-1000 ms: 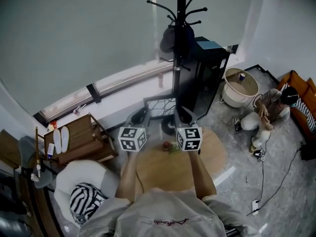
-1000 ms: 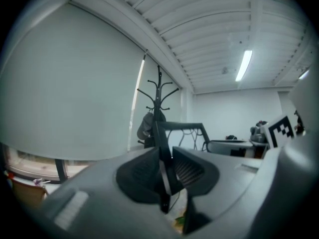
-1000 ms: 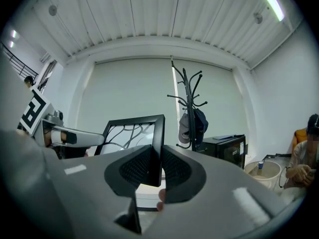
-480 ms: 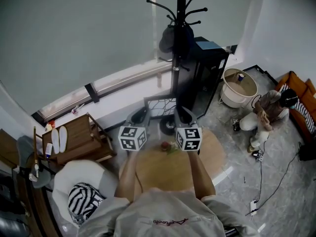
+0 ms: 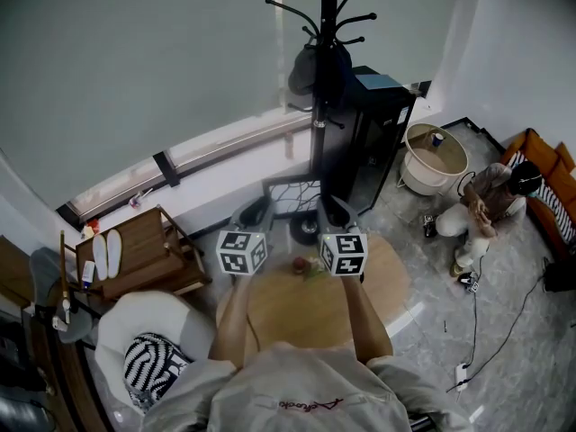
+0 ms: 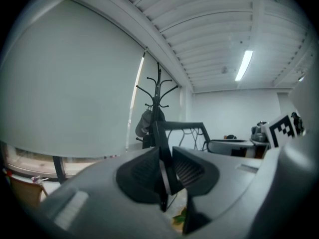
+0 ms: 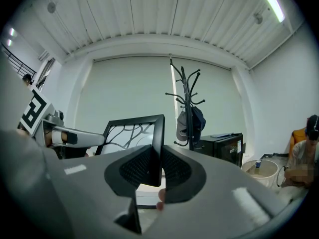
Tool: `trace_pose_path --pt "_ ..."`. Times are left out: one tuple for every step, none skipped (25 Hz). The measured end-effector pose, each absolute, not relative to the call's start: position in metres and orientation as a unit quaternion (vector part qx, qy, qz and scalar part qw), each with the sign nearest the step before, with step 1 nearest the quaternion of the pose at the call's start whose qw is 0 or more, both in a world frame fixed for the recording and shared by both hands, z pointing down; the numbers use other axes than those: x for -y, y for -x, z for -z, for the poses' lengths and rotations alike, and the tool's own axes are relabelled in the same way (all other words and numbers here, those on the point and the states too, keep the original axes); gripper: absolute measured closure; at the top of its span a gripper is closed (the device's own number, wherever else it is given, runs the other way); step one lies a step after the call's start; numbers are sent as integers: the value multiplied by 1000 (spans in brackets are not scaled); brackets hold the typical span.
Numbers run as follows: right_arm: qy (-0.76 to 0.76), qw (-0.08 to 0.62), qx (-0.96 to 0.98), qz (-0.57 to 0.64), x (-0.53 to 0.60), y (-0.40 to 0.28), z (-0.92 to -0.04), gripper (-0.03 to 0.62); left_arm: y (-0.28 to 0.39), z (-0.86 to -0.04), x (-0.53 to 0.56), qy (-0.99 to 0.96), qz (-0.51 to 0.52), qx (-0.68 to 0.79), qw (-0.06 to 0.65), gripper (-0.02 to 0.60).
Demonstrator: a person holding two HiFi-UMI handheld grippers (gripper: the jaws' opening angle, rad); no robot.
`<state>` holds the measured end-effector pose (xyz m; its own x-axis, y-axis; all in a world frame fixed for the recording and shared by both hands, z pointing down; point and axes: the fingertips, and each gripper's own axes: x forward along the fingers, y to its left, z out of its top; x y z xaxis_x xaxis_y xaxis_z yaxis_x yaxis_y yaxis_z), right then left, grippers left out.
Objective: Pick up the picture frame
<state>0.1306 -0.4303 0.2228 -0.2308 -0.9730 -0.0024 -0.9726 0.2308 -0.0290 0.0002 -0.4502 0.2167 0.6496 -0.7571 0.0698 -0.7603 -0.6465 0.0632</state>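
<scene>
The picture frame [image 5: 292,195], black with a branching line pattern, is held upright above the round wooden table [image 5: 382,273]. My left gripper [image 5: 256,211] is shut on its left side bar and my right gripper [image 5: 330,211] on its right side bar. In the left gripper view the frame's edge [image 6: 160,156] runs up between the pads of the left gripper [image 6: 167,176]. In the right gripper view the frame [image 7: 133,129] stands to the left, its right bar clamped in the right gripper [image 7: 155,171]. Both grippers point level.
A black coat rack [image 5: 322,25] with a cap and a black cabinet [image 5: 376,133] stand behind the table. A person [image 5: 488,207] sits on the floor at the right near a white tub [image 5: 437,158]. At the left are a wooden side table [image 5: 144,257] and a white chair [image 5: 148,349]. A small red and green object [image 5: 307,265] lies on the table.
</scene>
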Motion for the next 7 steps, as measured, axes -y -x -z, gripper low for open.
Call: trace_pose_path --pt "620 10 -784 10 430 -131 -223 519 0 -217 450 -907 -19 418 44 499" --pt "620 10 -784 10 429 -131 -223 519 0 -217 449 -907 -19 418 44 499" --pt "620 10 -784 9 428 -131 -223 519 0 -217 448 -907 -19 418 44 499" --pt "620 10 -784 9 427 -130 -223 519 0 -218 447 -907 -19 418 44 499" --pt "620 10 -784 9 427 -130 -223 519 0 -218 446 -907 -19 418 43 499" --pt "620 9 -784 8 426 -129 -224 519 1 -218 446 -907 -19 418 43 499" --pt "620 9 -784 8 425 -129 -224 519 1 -219 445 -907 -19 418 43 499"
